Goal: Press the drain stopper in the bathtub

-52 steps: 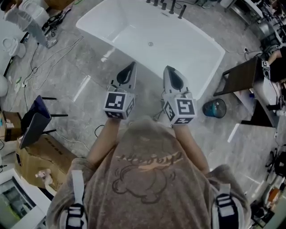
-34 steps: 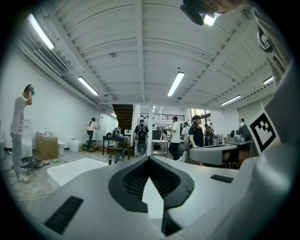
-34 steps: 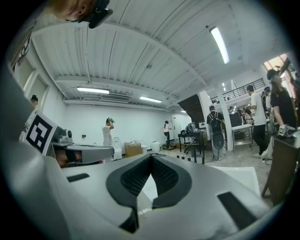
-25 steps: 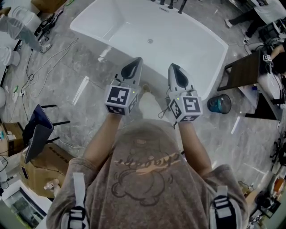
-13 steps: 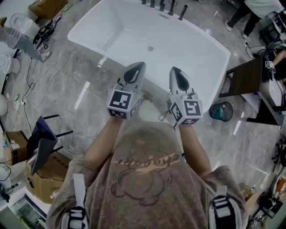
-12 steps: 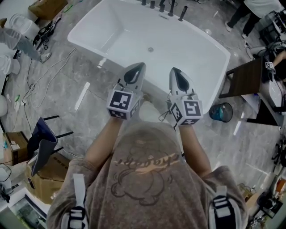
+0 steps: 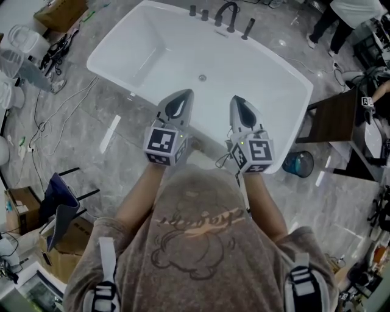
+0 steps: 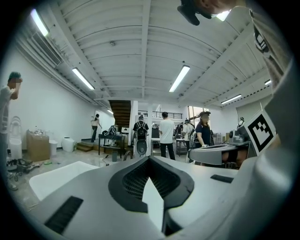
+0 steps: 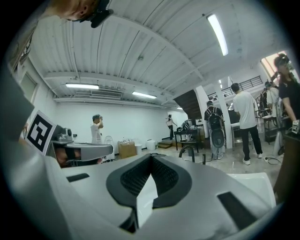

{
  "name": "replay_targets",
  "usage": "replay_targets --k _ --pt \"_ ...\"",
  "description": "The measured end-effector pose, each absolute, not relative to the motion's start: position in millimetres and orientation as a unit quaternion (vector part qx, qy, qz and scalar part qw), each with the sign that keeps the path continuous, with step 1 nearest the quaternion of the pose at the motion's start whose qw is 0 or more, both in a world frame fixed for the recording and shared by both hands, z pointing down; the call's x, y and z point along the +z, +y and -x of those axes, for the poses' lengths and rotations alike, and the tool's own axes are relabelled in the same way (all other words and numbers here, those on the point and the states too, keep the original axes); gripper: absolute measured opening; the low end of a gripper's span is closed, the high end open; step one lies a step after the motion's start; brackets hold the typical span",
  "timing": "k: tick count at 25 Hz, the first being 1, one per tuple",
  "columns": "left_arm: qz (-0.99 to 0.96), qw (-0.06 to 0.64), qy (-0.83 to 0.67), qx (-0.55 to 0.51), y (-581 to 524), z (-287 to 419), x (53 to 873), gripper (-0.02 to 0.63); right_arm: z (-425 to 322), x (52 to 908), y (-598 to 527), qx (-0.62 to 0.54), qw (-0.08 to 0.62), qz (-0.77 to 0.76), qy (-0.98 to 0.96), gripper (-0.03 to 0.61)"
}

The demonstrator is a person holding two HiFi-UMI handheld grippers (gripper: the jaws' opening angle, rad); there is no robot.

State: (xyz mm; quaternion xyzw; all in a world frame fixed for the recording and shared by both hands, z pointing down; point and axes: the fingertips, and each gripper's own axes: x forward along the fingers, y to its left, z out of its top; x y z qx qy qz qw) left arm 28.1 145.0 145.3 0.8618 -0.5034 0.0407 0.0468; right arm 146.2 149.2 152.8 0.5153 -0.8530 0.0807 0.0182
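Drain stopper [image 7: 202,78] seen mid-floor of white bathtub [image 7: 144,44], faucet [image 7: 226,13] at far rim, blue bin [image 7: 297,163] nearby, left claw [image 7: 182,94] and right claw [image 7: 235,99] closed, empty, over near rim, faucet now fully shown unlike before.

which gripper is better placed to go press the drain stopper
Left, by a little: in the head view the left gripper is slightly nearer the drain stopper in the bathtub than the right gripper. Both are shut, empty, at the near rim.
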Motion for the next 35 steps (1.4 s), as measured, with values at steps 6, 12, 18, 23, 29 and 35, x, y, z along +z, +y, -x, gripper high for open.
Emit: replay_targets --k 6,12,18,23,29,35 --pt "-0.860 0.039 -0.508 0.035 95.5 -34.4 141.2 0.003 -145.8 153.7 98.1 0.083 0.022 -0.503 -0.860 -0.002" --pt "-0.854 0.035 -0.518 0.038 51.6 -30.8 140.4 0.003 -136.0 155.3 56.4 0.073 0.028 -0.484 -0.872 -0.002" --pt "-0.848 0.042 -0.527 0.041 22.9 -22.2 141.0 0.003 -130.1 162.6 24.2 0.076 0.037 -0.474 -0.877 -0.002" --pt "-0.850 0.037 -0.524 0.045 -2.8 -11.7 143.7 0.003 -116.1 166.8 1.1 0.078 0.040 -0.469 -0.879 -0.002" --pt "-0.863 0.026 -0.503 0.039 -36.2 -2.0 143.9 0.003 -100.9 172.8 -23.6 0.076 0.043 -0.481 -0.873 -0.002" --pt "-0.880 0.021 -0.473 0.045 -67.9 5.3 154.9 0.003 -86.4 183.8 -55.0 0.077 0.043 -0.501 -0.861 -0.002"
